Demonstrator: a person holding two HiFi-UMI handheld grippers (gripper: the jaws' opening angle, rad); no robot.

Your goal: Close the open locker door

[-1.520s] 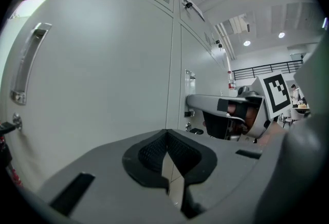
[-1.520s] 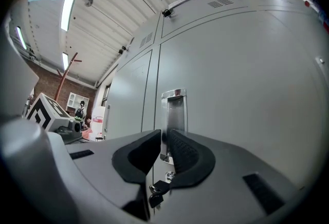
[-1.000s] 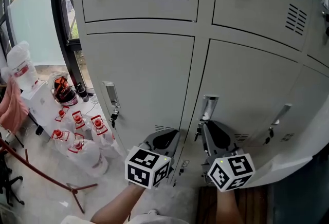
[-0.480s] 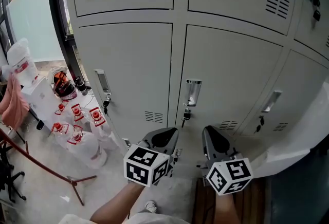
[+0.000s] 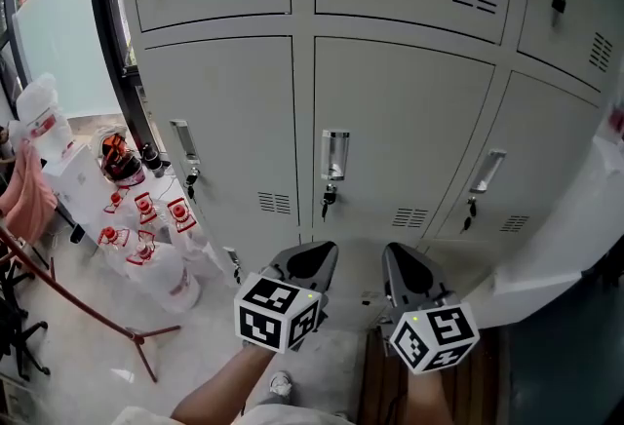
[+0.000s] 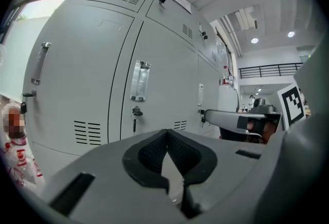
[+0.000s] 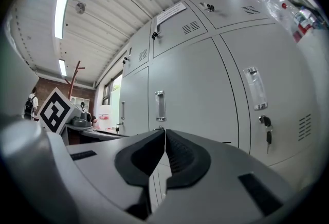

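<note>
A row of grey locker doors (image 5: 390, 121) fills the head view, each with a handle (image 5: 334, 155) and a key in its lock. A pale door panel (image 5: 570, 238) juts out from the row toward me at the right edge; it looks like the open locker door. My left gripper (image 5: 312, 259) and right gripper (image 5: 405, 259) are held side by side low in front of the lockers, touching nothing. The left gripper (image 6: 167, 130) is shut and empty. The right gripper (image 7: 164, 131) has just been closing and is shut, with nothing between its jaws.
Several water bottles (image 5: 146, 252) with red labels stand on the floor at the left, by a black window frame (image 5: 102, 43). A red stand's legs (image 5: 88, 316) cross the floor at the lower left. A wooden strip (image 5: 380, 384) lies under my right gripper.
In the head view the lockers have slid left and upward as I moved along the row to the right. More right-hand doors show now. Both grippers keep their places in the picture.
</note>
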